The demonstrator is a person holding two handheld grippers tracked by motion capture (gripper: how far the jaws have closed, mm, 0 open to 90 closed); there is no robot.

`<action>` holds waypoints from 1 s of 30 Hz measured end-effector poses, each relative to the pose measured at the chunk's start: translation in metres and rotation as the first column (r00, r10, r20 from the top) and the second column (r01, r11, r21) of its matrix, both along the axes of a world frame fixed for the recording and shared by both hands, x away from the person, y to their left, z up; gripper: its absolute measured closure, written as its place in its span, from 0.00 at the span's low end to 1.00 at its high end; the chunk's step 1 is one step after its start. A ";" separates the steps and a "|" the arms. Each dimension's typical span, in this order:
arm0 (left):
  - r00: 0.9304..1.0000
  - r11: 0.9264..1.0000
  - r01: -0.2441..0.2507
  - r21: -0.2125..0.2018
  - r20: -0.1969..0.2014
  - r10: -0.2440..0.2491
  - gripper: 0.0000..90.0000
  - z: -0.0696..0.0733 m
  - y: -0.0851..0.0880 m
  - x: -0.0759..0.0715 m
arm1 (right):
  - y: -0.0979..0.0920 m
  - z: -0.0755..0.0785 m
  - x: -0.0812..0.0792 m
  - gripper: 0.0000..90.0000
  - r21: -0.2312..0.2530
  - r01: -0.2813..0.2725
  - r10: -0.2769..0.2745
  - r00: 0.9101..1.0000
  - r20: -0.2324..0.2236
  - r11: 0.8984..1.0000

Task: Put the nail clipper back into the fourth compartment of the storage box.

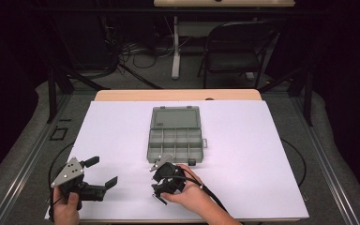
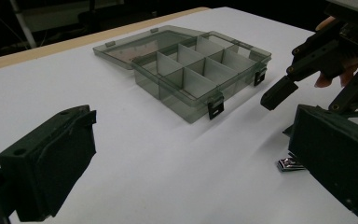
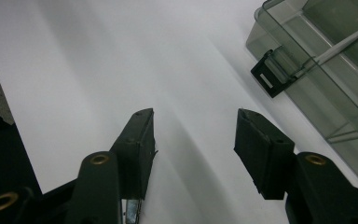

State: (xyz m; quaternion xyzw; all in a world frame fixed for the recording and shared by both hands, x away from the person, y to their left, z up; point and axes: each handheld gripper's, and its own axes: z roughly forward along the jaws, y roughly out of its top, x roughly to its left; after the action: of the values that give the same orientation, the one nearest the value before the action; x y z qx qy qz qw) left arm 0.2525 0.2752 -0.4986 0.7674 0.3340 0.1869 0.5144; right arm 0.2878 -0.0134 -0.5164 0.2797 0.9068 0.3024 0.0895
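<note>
- The right gripper (image 1: pixel 163 180) is low over the white counter (image 1: pixel 243 154), jaws partly apart with bare counter between them — nothing clamped. In the right gripper view a small shiny metal piece (image 3: pixel 131 211) lies on the counter just beside and partly under the left-hand jaw; whether it touches the jaw I cannot tell.
- The same metal piece (image 2: pixel 290 164) shows in the left gripper view, flat on the counter below the right gripper (image 2: pixel 303 79).
- The left gripper (image 1: pixel 101 173) is near the counter's front left corner, jaws wide apart and holding nothing, well apart from the right gripper.
- The compartment box (image 1: pixel 176 143) — smoky clear plastic, lid (image 1: pixel 176 117) folded back flat behind it — sits near the counter's middle, just beyond the right gripper. Its dividers form small cells that look empty; two black latches hang on its front edge, one (image 3: pixel 266 78) near the right gripper's jaws.
- Open white surface lies to either side of the box and between the two grippers; the front edge of the counter runs close under both hands.
- No writing or label can be read on the box or grippers.
</note>
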 end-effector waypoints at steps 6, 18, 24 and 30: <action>1.000 1.000 0.002 0.001 -0.001 -0.002 0.01 -0.001 0.000 0.000 | 0.003 -0.004 -0.001 0.56 0.009 0.004 -0.004 1.000 -0.019 1.000; 1.000 1.000 0.003 0.005 -0.008 -0.003 0.01 -0.001 0.000 0.001 | 0.008 -0.015 -0.006 0.68 0.029 -0.007 0.009 0.998 -0.059 1.000; 1.000 1.000 0.001 0.007 -0.014 -0.001 0.01 -0.002 -0.001 0.002 | 0.008 -0.017 -0.008 0.70 0.035 -0.018 0.020 0.998 -0.059 0.999; 1.000 1.000 0.004 0.007 -0.014 -0.004 0.01 -0.002 -0.001 0.002 | 0.013 -0.020 -0.012 0.73 0.028 -0.027 0.029 0.997 -0.067 0.999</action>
State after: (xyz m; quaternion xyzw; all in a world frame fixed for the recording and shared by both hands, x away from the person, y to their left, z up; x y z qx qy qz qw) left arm 0.2542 0.2738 -0.5011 0.7711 0.3354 0.1818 0.5097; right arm 0.2758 -0.0008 -0.5365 0.2782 0.9089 0.3064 0.0511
